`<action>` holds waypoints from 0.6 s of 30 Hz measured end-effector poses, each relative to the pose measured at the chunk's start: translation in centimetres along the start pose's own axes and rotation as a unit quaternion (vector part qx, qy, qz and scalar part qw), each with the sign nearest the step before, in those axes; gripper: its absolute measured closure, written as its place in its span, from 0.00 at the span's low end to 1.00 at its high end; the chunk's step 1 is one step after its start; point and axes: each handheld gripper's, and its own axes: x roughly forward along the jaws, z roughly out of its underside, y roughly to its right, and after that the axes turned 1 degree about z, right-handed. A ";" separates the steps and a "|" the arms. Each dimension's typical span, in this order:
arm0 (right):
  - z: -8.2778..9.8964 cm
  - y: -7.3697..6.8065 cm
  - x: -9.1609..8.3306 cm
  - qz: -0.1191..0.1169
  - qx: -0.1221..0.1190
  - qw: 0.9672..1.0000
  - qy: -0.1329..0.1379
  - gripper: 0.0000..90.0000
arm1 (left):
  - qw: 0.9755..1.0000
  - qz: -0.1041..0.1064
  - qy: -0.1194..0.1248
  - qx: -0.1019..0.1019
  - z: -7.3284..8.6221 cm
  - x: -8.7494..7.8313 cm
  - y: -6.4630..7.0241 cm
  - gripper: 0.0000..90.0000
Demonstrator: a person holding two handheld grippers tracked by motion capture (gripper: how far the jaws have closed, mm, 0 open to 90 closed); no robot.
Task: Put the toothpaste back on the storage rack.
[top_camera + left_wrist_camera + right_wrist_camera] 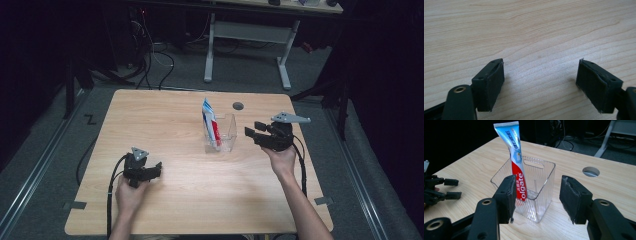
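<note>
A clear plastic bin (226, 131) (541, 182) stands near the middle of the wooden table (170, 125). A red, white and blue toothpaste tube (211, 125) (517, 162) leans upright inside it, against its left wall. My right gripper (254, 131) (536, 197) hovers just right of the bin, jaws open and pointed at it, with nothing between them. My left gripper (156, 170) (540, 83) rests low over bare wood at the front left, jaws wide open and empty. In the right gripper view the left gripper (450, 188) sits at the far left edge.
A round cable hole (238, 105) (591, 171) is set in the tabletop behind the bin. Beyond the table's far edge are a white desk frame (250, 45) and cables on the floor. Bare wood lies between the two hands.
</note>
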 end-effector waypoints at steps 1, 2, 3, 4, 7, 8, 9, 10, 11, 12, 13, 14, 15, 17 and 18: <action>0.1 0.0 0.0 -0.001 0.001 1.000 0.000 0.53 | 1.000 0.000 0.000 0.000 0.0 0.0 0.0 0.26; 0.2 0.0 -0.1 -0.001 0.000 1.000 0.001 0.53 | 1.000 0.000 0.000 0.000 0.0 0.0 0.0 0.25; 0.3 0.0 -0.2 -0.001 0.002 1.000 0.000 0.53 | 1.000 0.000 0.000 0.000 0.0 0.0 0.0 0.26; 0.4 0.0 -0.2 -0.002 0.003 1.000 0.000 0.53 | 1.000 0.000 0.000 0.000 0.0 0.0 0.0 0.25; 0.7 0.0 -0.3 -0.002 0.005 1.000 -0.001 0.53 | 1.000 0.000 0.000 0.000 0.0 0.0 0.0 0.25; 0.8 0.0 -0.4 -0.002 0.006 1.000 0.000 0.53 | 1.000 0.000 0.000 0.000 0.0 0.0 0.0 0.25; 0.9 0.0 -0.4 -0.002 0.007 1.000 0.000 0.53 | 1.000 0.000 0.000 0.000 0.0 0.0 0.0 0.25; 1.0 0.0 -0.4 -0.002 0.008 1.000 0.001 0.53 | 1.000 0.000 0.000 0.000 0.0 0.0 0.0 0.25; 1.2 0.0 -0.5 -0.001 0.009 1.000 0.001 0.53 | 1.000 0.000 0.000 0.000 0.0 0.0 0.0 0.25; 1.3 0.0 -0.5 -0.001 0.009 1.000 0.001 0.53 | 1.000 0.000 0.000 0.000 0.0 0.0 0.0 0.25; 1.5 0.1 -0.5 -0.001 0.009 1.000 0.000 0.53 | 1.000 0.000 0.000 0.000 0.0 0.0 0.0 0.25; 1.6 0.1 -0.6 -0.001 0.010 1.000 0.001 0.53 | 1.000 0.000 0.000 0.000 0.0 0.0 0.0 0.25; 1.7 0.1 -0.6 0.001 0.010 1.000 0.000 0.53 | 1.000 0.000 0.000 0.000 0.0 0.0 0.0 0.25; 2.0 0.1 -0.7 -0.001 0.012 1.000 0.000 0.53 | 1.000 0.000 0.000 0.000 0.0 0.0 0.0 0.25; 2.1 0.1 -0.7 0.000 0.012 1.000 -0.001 0.53 | 1.000 0.000 0.000 0.000 0.0 0.0 0.0 0.25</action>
